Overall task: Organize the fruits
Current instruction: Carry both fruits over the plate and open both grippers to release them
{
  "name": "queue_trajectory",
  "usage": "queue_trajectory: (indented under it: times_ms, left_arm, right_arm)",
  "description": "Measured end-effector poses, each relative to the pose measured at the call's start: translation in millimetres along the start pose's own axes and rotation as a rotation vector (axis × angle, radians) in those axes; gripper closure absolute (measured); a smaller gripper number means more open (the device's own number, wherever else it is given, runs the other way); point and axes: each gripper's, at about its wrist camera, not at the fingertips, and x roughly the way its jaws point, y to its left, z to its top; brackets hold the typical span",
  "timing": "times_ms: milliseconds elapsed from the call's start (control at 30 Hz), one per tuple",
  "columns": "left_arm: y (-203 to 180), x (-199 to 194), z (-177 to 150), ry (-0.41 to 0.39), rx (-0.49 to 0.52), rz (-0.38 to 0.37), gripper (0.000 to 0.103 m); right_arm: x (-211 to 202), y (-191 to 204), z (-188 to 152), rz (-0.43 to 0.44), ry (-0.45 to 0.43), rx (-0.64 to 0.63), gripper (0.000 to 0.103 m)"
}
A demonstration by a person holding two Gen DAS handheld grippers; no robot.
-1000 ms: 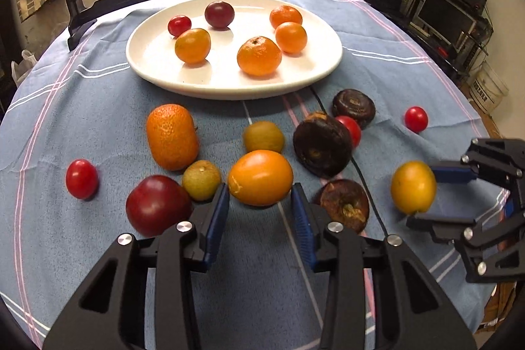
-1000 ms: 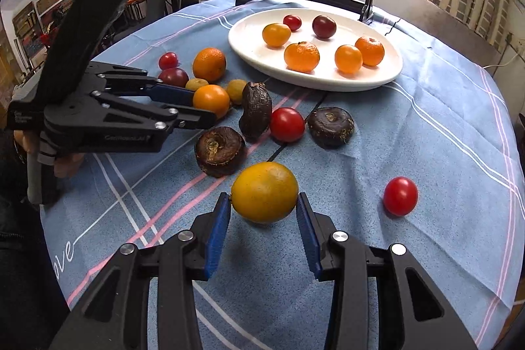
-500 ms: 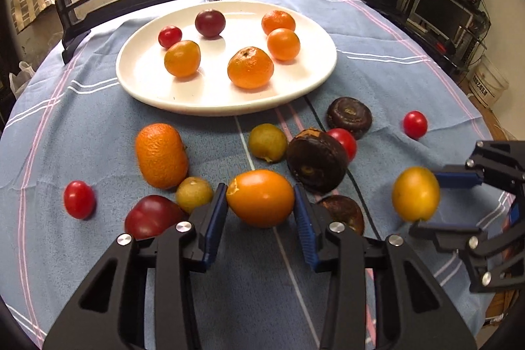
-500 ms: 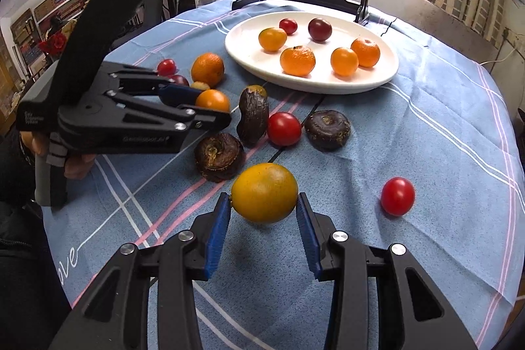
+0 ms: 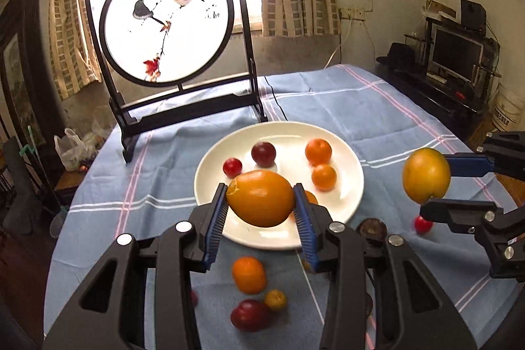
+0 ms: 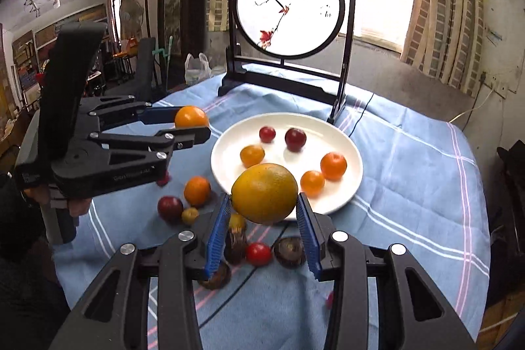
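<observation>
Above the white plate [image 5: 352,182], the left tongs [image 5: 261,209] clamp an orange fruit [image 5: 261,198] and the right tongs [image 6: 265,212] clamp a yellow fruit [image 6: 264,193], both mid-carry; next each likely needs lowering onto bare plate before releasing.

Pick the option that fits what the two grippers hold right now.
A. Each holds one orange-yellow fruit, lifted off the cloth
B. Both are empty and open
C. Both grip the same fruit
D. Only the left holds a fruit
A: the left gripper clamps an orange fruit above the white plate, and the right gripper clamps its own yellow-orange fruit, both raised clear of the blue tablecloth.
</observation>
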Motion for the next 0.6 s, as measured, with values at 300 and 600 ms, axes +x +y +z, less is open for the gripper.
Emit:
queue_trajectory:
  times_ms: [300,600]
  left_arm:
    - [4.1,27.4,20.8,-0.02,0.01,0.032,0.064]
    - [11.0,59.2,13.8,0.033,-0.012,0.03,0.064]
  right_arm:
    - [36.2,-14.8,33.5,0.013,-0.007,0.031,0.062]
    - [62.6,-18.3,32.3,0.016,0.025,0.047,0.062]
